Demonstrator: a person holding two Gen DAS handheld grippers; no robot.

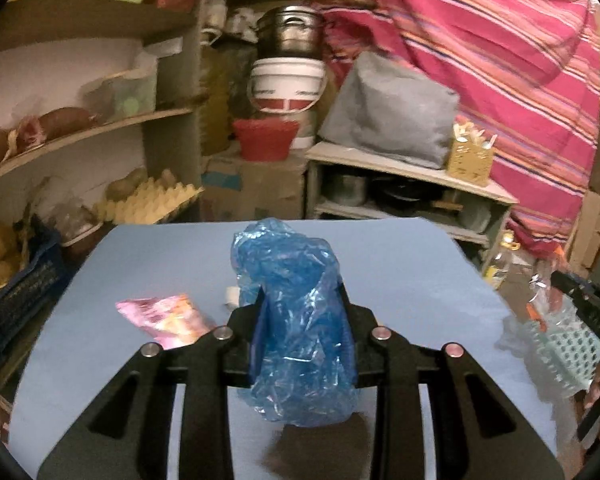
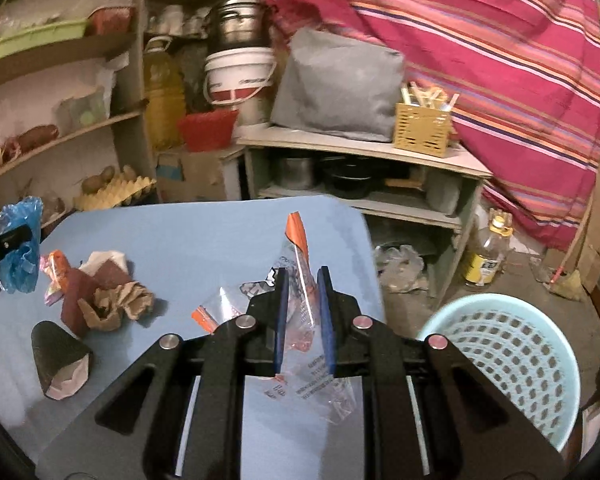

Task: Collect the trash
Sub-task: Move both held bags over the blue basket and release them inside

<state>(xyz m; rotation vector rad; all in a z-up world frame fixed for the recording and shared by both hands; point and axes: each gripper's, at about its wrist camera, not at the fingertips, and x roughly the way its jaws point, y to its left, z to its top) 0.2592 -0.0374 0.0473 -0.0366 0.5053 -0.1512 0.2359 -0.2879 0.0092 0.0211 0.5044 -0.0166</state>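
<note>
The left claw [image 1: 300, 320] is clamped on a blue bag [image 1: 296, 320], held above the table [image 1: 400, 272]; the right claw [image 2: 304, 316] is clamped on a clear wrapper [image 2: 300, 304] – also lifted; crumpled paper [image 2: 116, 304] lies on the table; a basket [image 2: 512, 356] stands just beside it.

You had a crumpled blue plastic bag [image 1: 296, 320] over a pale blue table [image 1: 400, 272], plus a pink and orange wrapper [image 1: 168, 320]. The clear wrapper [image 2: 300, 300] had an orange-red tip, the basket [image 2: 512, 356] was mint green, and that curtain [image 2: 480, 60] was magenta with orange, white and purple stripes.
</note>
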